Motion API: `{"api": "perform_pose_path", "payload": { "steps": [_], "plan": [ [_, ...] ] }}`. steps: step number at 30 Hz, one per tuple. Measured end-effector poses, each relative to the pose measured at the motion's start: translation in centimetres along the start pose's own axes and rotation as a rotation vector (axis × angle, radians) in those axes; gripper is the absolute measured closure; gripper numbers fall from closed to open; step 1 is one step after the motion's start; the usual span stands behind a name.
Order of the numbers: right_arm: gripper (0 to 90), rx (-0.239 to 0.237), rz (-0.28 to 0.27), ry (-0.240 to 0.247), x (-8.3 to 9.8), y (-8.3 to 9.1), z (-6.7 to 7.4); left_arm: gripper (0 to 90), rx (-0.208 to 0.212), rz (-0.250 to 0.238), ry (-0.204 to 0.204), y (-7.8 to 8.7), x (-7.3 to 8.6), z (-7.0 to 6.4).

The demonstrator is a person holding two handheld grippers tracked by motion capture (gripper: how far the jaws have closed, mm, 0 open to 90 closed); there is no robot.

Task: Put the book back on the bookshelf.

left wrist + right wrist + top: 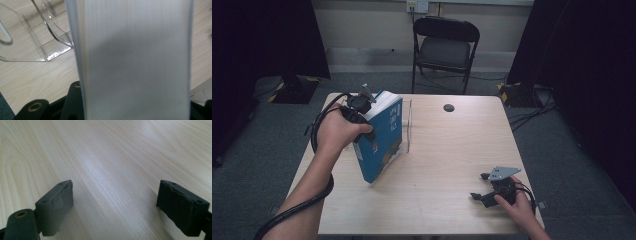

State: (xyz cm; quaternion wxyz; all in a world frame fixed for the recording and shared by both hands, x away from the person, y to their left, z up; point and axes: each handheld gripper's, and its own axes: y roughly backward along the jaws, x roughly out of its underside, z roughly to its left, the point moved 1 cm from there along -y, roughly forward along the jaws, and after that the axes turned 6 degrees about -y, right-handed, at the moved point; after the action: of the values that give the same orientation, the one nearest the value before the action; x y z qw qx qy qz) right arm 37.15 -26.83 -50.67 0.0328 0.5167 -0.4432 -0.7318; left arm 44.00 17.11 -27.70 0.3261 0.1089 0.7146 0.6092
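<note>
Nearest me, the right gripper (pixel 486 187) is resting low over the worktop (pixel 452 150), well right of the book, its fingers (pixel 56 205) spread with nothing between. The left gripper (pixel 371 120) is clenching the blue book (pixel 384 137), tilted, spine down, long axis running away from me. Just beyond the book a clear acrylic stand (pixel 408 125) is standing; farther off, a black chair (pixel 444 47).

The blue book's (pixel 382 132) cover lettering is illegible.

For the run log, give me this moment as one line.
left tool: shut on book | book: tilted, beside clear stand | right tool: open, idle on table
</note>
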Motion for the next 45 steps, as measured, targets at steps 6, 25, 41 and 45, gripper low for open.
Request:
{"api": "perform_pose_path", "payload": {
  "steps": [6, 25, 41, 45],
  "plan": [
    [13.0, 0.000, 0.000, -0.001, 0.0, 0.0, 0.0, 62.0, -0.012, -0.027, 0.017, 0.0, -0.7, 0.2],
    [13.0, 0.001, -0.001, 0.002, 0.0, 0.0, 0.0, 62.0, -0.039, -0.045, 0.068, -1.1, -2.7, 0.0],
    [13.0, 0.001, -0.001, 0.000, 0.0, 0.0, 0.0, 62.0, -0.037, -0.057, 0.126, -2.5, -4.0, 0.3],
    [13.0, 0.001, 0.000, 0.000, 0.0, 0.0, 0.0, 61.9, -0.041, -0.050, 0.128, -2.8, -4.3, 0.4]
  ]
}}
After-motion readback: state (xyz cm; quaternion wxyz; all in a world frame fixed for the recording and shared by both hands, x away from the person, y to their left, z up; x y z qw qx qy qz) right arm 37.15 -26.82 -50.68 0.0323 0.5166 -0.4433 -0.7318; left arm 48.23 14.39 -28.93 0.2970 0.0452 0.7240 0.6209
